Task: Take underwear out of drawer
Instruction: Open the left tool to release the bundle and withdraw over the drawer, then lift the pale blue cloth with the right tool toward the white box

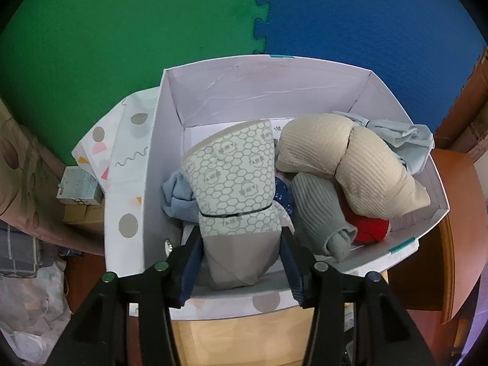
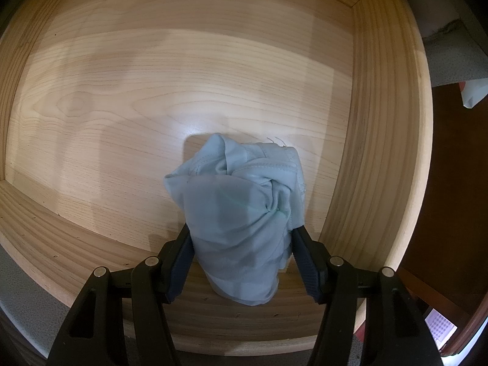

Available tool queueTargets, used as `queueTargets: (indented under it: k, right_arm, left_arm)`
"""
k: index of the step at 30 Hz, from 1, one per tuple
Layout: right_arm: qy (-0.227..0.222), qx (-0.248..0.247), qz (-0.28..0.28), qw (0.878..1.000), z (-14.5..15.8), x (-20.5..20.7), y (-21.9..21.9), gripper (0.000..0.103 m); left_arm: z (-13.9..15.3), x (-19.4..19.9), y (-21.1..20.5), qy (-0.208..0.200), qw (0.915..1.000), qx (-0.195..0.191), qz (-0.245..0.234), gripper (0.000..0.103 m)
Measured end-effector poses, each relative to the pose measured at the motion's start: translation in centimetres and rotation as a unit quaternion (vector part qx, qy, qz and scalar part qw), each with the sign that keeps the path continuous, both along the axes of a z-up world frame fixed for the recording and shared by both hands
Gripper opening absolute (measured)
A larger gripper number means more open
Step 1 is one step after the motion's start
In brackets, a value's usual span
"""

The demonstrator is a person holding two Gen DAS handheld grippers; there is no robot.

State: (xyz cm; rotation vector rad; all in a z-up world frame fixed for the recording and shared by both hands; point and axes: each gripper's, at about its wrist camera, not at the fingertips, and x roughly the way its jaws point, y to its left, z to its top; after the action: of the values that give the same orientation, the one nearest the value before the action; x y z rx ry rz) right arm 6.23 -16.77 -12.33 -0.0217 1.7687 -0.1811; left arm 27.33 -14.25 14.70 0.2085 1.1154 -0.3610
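My left gripper (image 1: 241,262) is shut on a rolled pair of underwear (image 1: 235,177), white with a grey honeycomb print and a black band around it. The roll hangs tilted inside a white box (image 1: 268,91), above its near wall. In the box lie a beige ribbed roll (image 1: 360,164), a grey ribbed roll (image 1: 317,210), a red piece (image 1: 370,228) and light blue pieces (image 1: 178,195). In the right wrist view, my right gripper (image 2: 242,259) is shut on a crumpled light blue pair of underwear (image 2: 241,201) over the bare bottom of the wooden drawer (image 2: 152,91).
The box stands on a pale wooden surface (image 1: 238,341), with green (image 1: 122,30) and blue (image 1: 366,30) foam floor mats beyond it. A dotted white lid (image 1: 122,158) leans at the box's left side, small cartons (image 1: 79,189) beside it. Dark brown furniture (image 2: 451,183) lies right of the drawer.
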Motion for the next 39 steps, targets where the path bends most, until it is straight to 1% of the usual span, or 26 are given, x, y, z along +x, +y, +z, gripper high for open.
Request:
queueTargets:
  k: [4,6,13,16,19,21,22,24,27,31,33,35,39]
  right_arm:
    - [0.000,0.000,0.000,1.000,0.0,0.0,0.0,0.058]
    - [0.000,0.000,0.000,1.000,0.0,0.0,0.0,0.058]
    - [0.000,0.000,0.001,1.000,0.0,0.0,0.0,0.058]
    - [0.000,0.000,0.001,1.000,0.0,0.0,0.0,0.058]
    - [0.000,0.000,0.001,1.000,0.0,0.0,0.0,0.058]
    - [0.000,0.000,0.001,1.000,0.0,0.0,0.0,0.058]
    - [0.001,0.000,0.001,1.000,-0.1,0.0,0.0,0.058]
    - [0.001,0.000,0.001,1.000,0.0,0.0,0.0,0.058]
    - [0.001,0.000,0.001,1.000,-0.1,-0.1,-0.1,0.058]
    - [0.001,0.000,0.001,1.000,0.0,-0.1,-0.1,0.058]
    - [0.002,0.000,0.001,1.000,-0.1,-0.1,-0.1,0.058]
    - [0.002,0.000,0.001,1.000,-0.1,-0.1,-0.1,0.058]
    - [0.003,-0.001,0.002,1.000,-0.1,0.0,-0.1,0.059]
  left_arm:
    - [1.5,-0.7,0.3,-0.017,0.9996,-0.020,0.000,0.054]
    - [2.5,-1.1,0.6,-0.025,0.9992,-0.032,-0.003,0.055]
    - [5.0,-3.6,2.1,-0.050,0.9979,-0.041,-0.002,0.055]
    - [5.4,-5.2,3.4,-0.062,0.9976,-0.030,-0.006,0.055]
    - [5.0,-6.9,4.6,-0.064,0.9977,-0.017,-0.014,0.055]
    - [4.4,-7.8,5.3,-0.060,0.9980,-0.008,-0.019,0.055]
    - [3.8,-8.3,5.9,-0.060,0.9981,0.002,-0.016,0.055]
    - [2.9,-9.3,6.8,-0.058,0.9982,0.007,-0.011,0.055]
    - [0.9,-10.7,8.6,-0.051,0.9987,0.007,0.005,0.055]
    - [-2.4,-12.4,10.7,-0.043,0.9983,0.011,0.038,0.055]
    - [-4.2,-13.1,11.7,-0.032,0.9980,0.003,0.054,0.055]
    - [-5.8,-13.8,12.3,-0.021,0.9977,0.000,0.064,0.055]
    - [-8.5,-14.7,13.1,-0.016,0.9967,0.005,0.079,0.055]
